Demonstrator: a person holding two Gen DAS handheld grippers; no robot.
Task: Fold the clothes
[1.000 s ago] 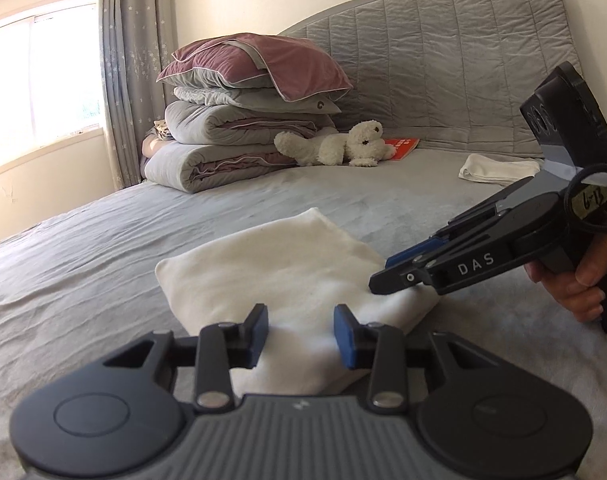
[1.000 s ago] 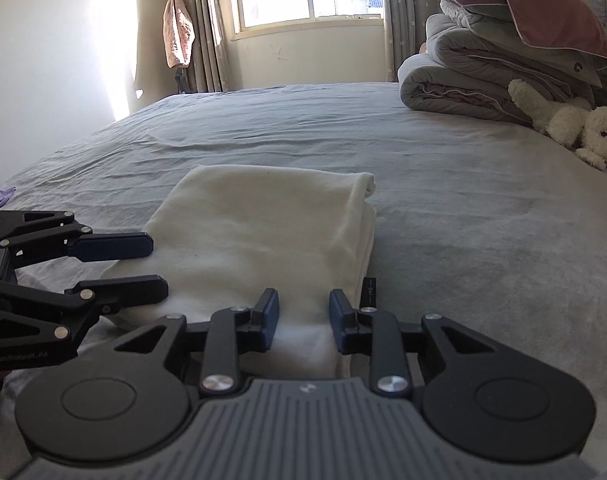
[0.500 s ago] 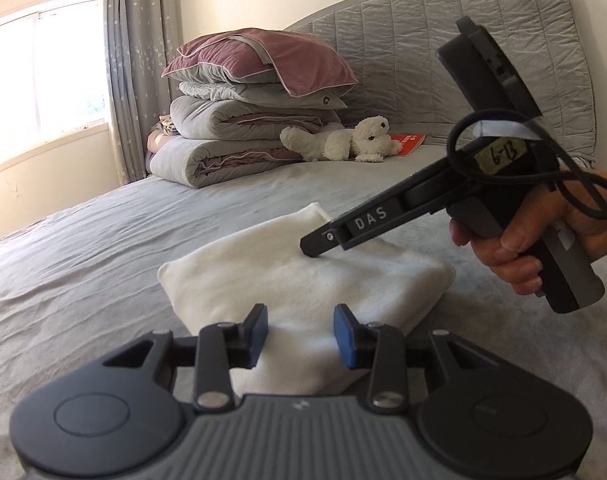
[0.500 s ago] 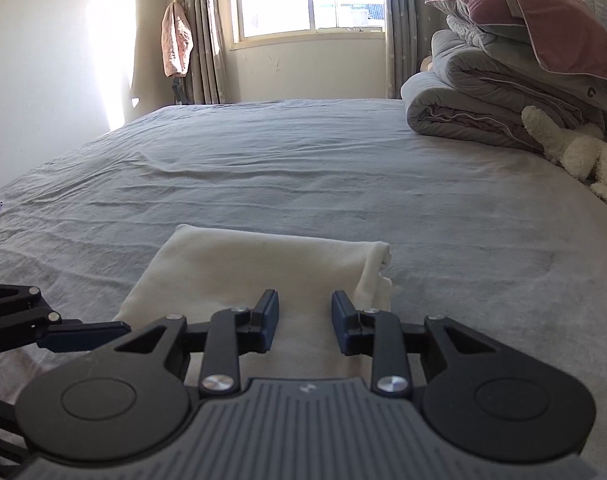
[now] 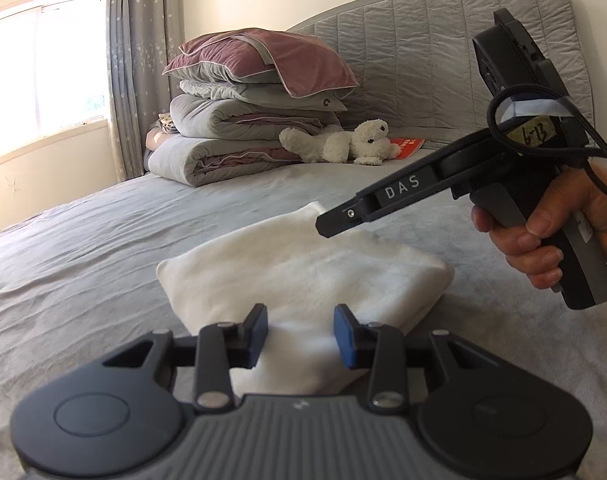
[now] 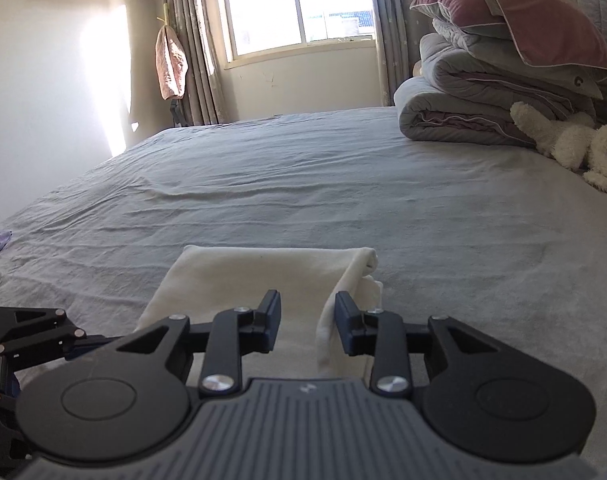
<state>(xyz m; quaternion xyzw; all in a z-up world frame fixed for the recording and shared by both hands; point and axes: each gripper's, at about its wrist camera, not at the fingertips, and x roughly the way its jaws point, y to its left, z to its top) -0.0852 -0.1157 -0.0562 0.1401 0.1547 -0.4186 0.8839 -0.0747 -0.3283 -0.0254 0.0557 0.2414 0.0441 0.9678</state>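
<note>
A wide bed with a wrinkled grey sheet (image 6: 303, 184) and a quilted grey headboard (image 5: 435, 64) fills the room, cream walls (image 6: 35, 92) behind it, while a bright window (image 6: 299, 4) at upper centre, flanked by grey star-patterned curtains (image 5: 133, 68), throws sunlight on the left wall.

One folded white cloth (image 5: 303, 268) on bed (image 5: 83, 240). Two grippers: left gripper (image 5: 300, 336), right gripper (image 6: 307, 322). One maroon pillow (image 5: 263, 60). Two folded grey quilts (image 5: 239, 140). One white plush dog (image 5: 343, 142). One red book (image 5: 409, 145). One pink towel (image 6: 170, 65) hanging.
</note>
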